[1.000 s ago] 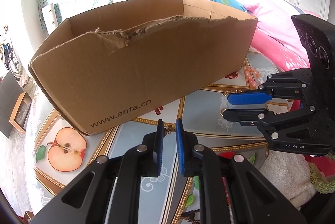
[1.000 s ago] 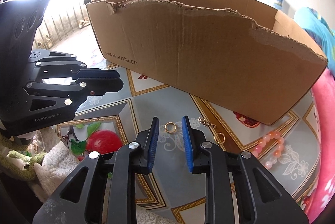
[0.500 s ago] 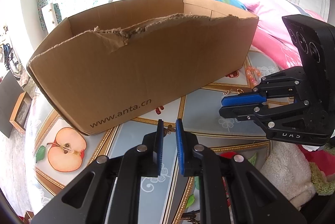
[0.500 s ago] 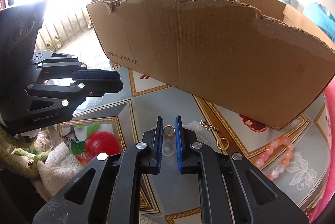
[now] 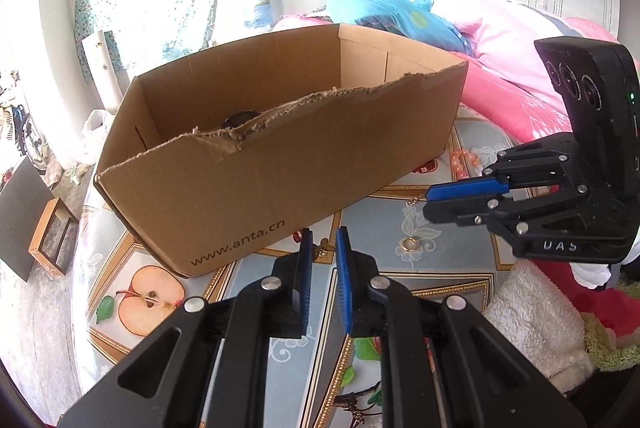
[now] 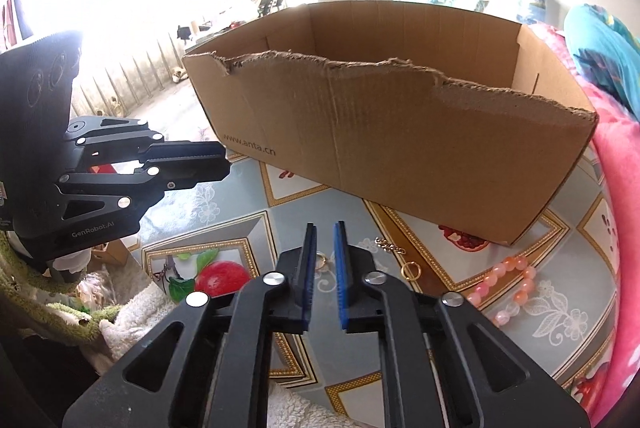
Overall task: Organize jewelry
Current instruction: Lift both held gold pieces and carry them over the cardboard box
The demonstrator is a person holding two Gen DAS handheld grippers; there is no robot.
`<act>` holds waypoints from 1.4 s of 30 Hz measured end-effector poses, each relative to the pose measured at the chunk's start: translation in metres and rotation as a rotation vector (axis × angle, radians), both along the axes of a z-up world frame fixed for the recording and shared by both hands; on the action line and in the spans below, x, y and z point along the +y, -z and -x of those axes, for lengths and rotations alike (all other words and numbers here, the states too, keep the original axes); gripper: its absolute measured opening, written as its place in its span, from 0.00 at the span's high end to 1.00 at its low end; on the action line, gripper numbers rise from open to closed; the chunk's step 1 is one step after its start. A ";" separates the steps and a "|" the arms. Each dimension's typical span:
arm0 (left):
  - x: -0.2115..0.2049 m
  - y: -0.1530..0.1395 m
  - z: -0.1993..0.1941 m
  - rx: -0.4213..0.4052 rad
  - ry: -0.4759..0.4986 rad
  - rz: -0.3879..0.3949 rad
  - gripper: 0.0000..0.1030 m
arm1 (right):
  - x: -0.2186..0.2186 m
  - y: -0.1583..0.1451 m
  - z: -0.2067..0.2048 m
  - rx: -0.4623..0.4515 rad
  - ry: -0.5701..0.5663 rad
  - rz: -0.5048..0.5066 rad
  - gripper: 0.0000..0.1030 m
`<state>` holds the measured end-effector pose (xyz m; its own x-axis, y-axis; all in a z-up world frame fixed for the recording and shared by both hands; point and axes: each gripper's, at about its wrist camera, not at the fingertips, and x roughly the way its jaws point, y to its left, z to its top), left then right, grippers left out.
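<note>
A: The right tongs were opening, pads apart with a narrow gap, and a gold ring lay on the bench just under their tips, not gripped. The left tongs stood with a slim gap too, nothing between the pads.

B: So which step was in hand?

A: Picking up that ring, by my reading; the pads had not got hold of it. The next move called for setting the tips astride the ring, low against the slick bench cover, then closing and carrying it to the cardboard box at twelve o'clock.

B: What else lay about?

A: From the right wrist view, a short gold chain at one o'clock of the tips, a second gold ring at three o'clock, and a pink bead bracelet farther out the same way. A dark item sat inside the box; I could not tell what.

B: Anything in the way?

A: The box's torn near wall stood between ring and interior, so the tongs would need to lift over it. The left tongs hung at nine o'clock, clear of that path.
</note>
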<state>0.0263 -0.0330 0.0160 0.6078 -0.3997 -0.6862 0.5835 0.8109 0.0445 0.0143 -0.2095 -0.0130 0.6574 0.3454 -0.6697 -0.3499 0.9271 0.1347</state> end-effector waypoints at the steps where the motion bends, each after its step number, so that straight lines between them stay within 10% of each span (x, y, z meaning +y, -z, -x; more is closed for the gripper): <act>1: 0.000 0.001 0.001 0.003 0.000 -0.001 0.89 | 0.008 0.003 -0.001 0.006 -0.013 0.012 0.73; 7: -0.003 0.005 0.001 0.016 0.003 -0.012 0.89 | 0.021 0.022 -0.010 0.029 -0.091 0.112 0.74; 10: -0.001 0.007 0.000 0.023 -0.005 -0.016 0.89 | 0.019 0.023 -0.012 0.019 -0.100 0.121 0.91; 24: -0.007 0.002 0.002 0.012 0.001 -0.028 0.89 | 0.000 0.023 -0.015 0.014 -0.050 0.028 0.91; 37: -0.004 -0.103 -0.006 -0.120 0.119 0.111 0.89 | -0.046 -0.107 0.013 -0.247 -0.012 -0.071 0.91; 42: -0.021 -0.123 -0.070 -0.044 0.159 0.072 0.89 | -0.064 -0.129 -0.042 -0.172 -0.008 -0.052 0.91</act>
<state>0.0961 -0.0542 0.1393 0.5621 -0.5403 -0.6262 0.7034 0.7106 0.0183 0.0560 -0.2732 0.1163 0.7577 0.3820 -0.5291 -0.3790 0.9176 0.1198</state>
